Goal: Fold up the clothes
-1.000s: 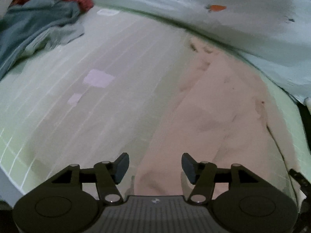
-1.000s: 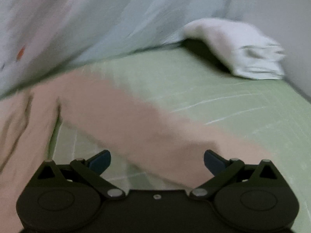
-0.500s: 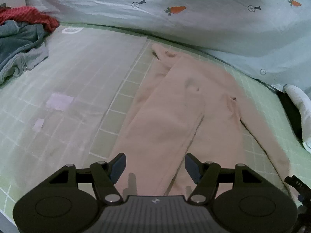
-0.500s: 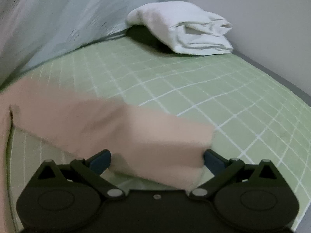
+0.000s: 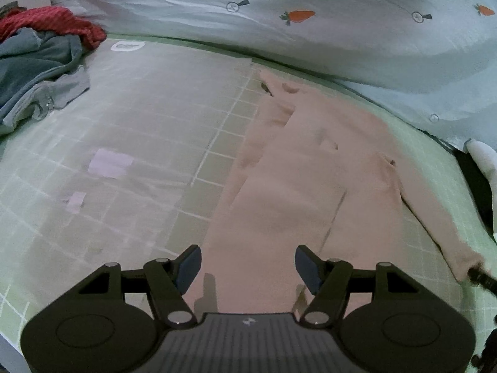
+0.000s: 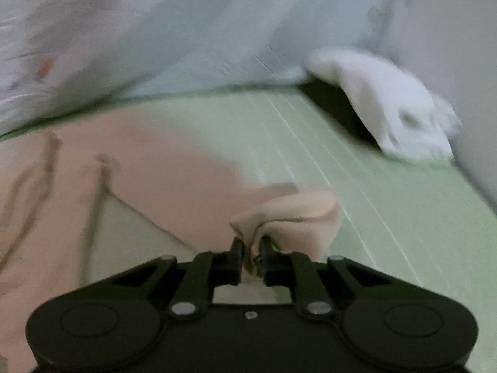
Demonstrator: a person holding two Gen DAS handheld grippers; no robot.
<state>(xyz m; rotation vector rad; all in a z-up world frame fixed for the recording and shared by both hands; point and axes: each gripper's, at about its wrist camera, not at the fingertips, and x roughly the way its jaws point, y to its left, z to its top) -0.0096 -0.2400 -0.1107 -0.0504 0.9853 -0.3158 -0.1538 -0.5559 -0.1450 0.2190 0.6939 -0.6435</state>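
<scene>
The right gripper (image 6: 251, 250) now has its jaws pinched narrow on the cuff of the sleeve (image 6: 289, 220); half a second ago those jaws stood wide with the sleeve end lying flat between them. The cloth bunches up into a small fold just past the fingertips, so the grab looks to have taken, and I judge the sleeve is ready to be carried across the body of the garment for the 1st fold.

The left gripper (image 5: 247, 264) hangs over the near hem with its jaws wide, holding nothing, much as it did half a second ago.

The pink top (image 5: 304, 180) lies flat on the green checked sheet (image 5: 217, 143), running from 6 o'clock in the left wrist view up toward 12 o'clock, with its right sleeve trailing off to 4 o'clock, where the tip of the other gripper shows at the cuff.

Farther out, at 10 o'clock, sits a heap of blue and red clothes (image 5: 40, 52), well apart from the top. Along the far edge, from 11 to 2 o'clock, lies a pale quilt with carrot prints (image 5: 298, 15). In the right wrist view a folded white cloth (image 6: 388, 105) rests at 2 o'clock; that view is blurred, so finer detail is lost.
</scene>
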